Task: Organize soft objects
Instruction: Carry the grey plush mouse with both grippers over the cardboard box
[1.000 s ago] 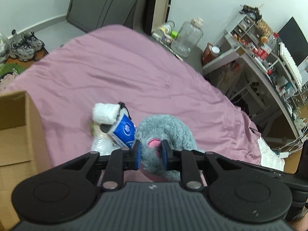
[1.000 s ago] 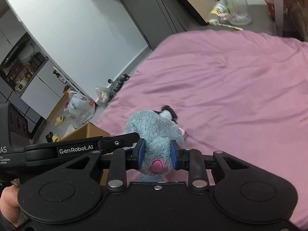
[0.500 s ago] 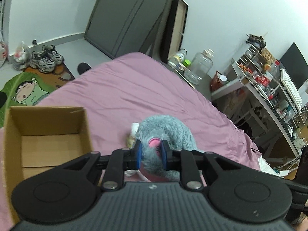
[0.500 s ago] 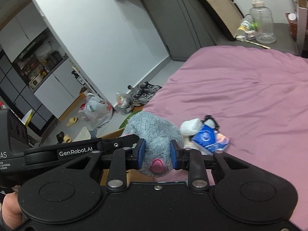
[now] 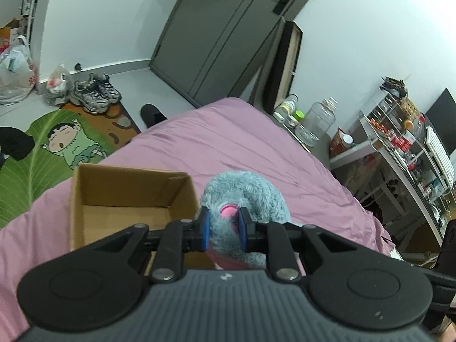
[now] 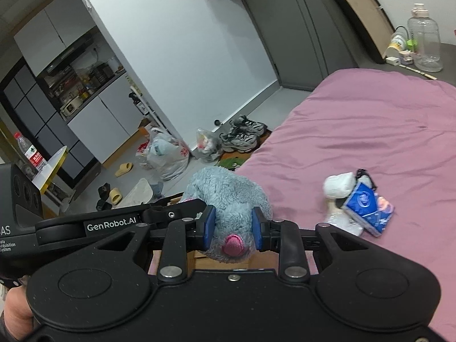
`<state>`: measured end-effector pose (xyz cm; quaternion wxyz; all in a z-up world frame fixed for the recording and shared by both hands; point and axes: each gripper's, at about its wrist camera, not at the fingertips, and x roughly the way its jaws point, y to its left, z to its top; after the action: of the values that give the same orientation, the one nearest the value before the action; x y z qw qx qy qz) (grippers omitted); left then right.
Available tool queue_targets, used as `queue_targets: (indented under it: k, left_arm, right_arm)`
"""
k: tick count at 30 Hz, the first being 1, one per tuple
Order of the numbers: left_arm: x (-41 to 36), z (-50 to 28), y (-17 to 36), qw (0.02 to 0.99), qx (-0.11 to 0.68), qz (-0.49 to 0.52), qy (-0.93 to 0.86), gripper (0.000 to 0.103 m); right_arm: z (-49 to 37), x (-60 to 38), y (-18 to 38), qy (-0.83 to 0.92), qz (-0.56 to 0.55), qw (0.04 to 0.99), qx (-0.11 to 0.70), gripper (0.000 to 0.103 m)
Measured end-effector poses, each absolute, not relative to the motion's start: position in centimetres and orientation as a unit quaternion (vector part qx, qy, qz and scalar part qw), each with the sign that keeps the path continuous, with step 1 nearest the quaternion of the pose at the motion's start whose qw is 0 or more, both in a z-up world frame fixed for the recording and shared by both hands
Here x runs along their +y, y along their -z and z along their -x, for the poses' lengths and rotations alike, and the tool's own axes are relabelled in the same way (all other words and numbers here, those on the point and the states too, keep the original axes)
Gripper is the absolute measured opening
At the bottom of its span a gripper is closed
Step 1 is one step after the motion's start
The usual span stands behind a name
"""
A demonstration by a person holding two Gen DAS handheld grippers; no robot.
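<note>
While both grippers clamp the same grey plush (image 5: 245,191), it hangs above the bed (image 5: 228,142), just right of the box (image 5: 85,188). At the far left of the left wrist view lie a leaf mat (image 5: 34,154) with a cartoon child and a pair of sneakers (image 5: 95,95) on the floor. Next comes the cardboard box, open at the top, standing on the pink cover near the bed's edge; its inside shows only bare card. To its right the left gripper (image 5: 223,228) has its blue fingers (image 5: 205,229) pressed into the plush on either side of a pink patch. Further right a clear jar (image 5: 316,125) stands beside the bed, then cluttered shelves (image 5: 404,148).

From the right wrist, the left gripper's black body crosses the left side, reaching the plush. At centre the right gripper (image 6: 231,228) squeezes the toy with 2 blue fingers (image 6: 258,228), a pink nose (image 6: 233,244) showing between them. To the right, on the bed, a small heap lies well apart from the plush: a white roll (image 6: 339,185) touching a blue tissue pack (image 6: 362,199), with something white beneath them
</note>
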<state>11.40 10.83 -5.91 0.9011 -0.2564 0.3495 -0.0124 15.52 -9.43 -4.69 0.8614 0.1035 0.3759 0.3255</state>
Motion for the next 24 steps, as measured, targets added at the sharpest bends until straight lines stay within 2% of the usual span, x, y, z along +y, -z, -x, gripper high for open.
queue_targets:
  k: [24]
  left_arm:
    - [18.3, -10.0, 9.5, 0.891, 0.356, 0.273, -0.074, 0.019]
  right_arm:
    - [-16.4, -0.7, 7.6, -0.372, -0.075, 0.83, 0.408, 0.027]
